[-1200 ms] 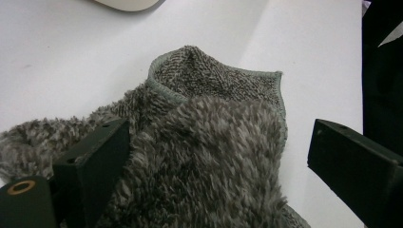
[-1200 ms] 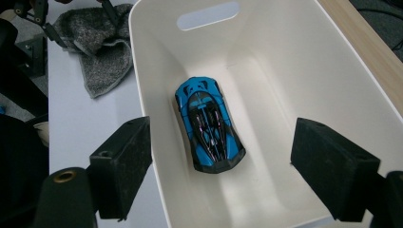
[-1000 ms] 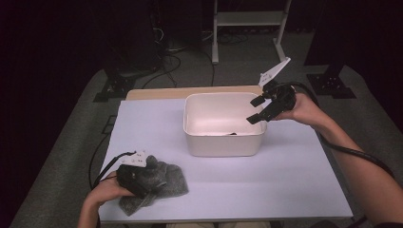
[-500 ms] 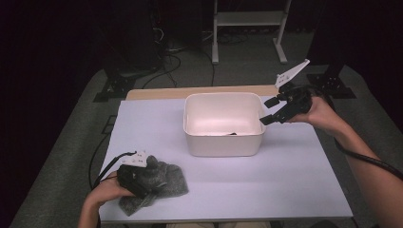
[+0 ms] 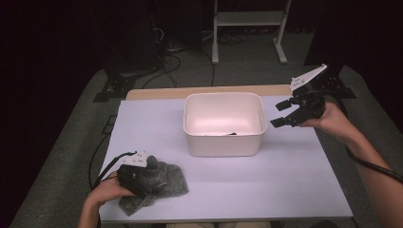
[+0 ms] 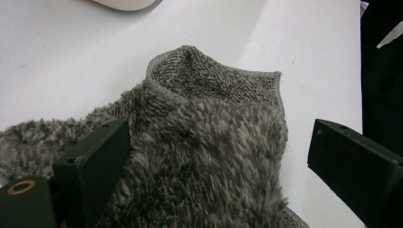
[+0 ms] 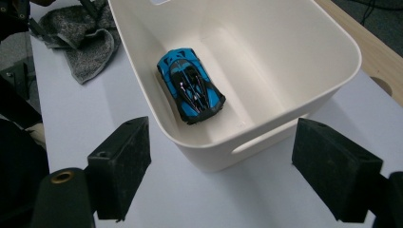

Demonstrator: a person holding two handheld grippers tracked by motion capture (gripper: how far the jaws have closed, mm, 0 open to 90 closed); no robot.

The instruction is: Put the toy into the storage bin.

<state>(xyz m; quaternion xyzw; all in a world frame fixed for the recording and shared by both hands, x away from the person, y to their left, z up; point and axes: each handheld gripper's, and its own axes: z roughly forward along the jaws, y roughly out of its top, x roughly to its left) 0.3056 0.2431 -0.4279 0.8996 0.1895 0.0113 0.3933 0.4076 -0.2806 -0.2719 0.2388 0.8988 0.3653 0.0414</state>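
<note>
The cloth (image 5: pixel 157 183) lies bunched at the surface's (image 5: pixel 285 190) near left corner, under the wide-open left tool (image 6: pixel 209 161). It looks soft, light and floppy; a raised fold suits pinching. The right tool (image 7: pixel 218 161) hangs released beside the bin (image 5: pixel 223 142).

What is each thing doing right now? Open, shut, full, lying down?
Left hand-held gripper: open, jaws either side of the cloth.
Right hand-held gripper: open, holding nothing, beside the tub.
Grey fluffy cloth: crumpled on the table.
White tub: upright, no lid.
Blue toy car: inside the tub, on its wheels.
</note>
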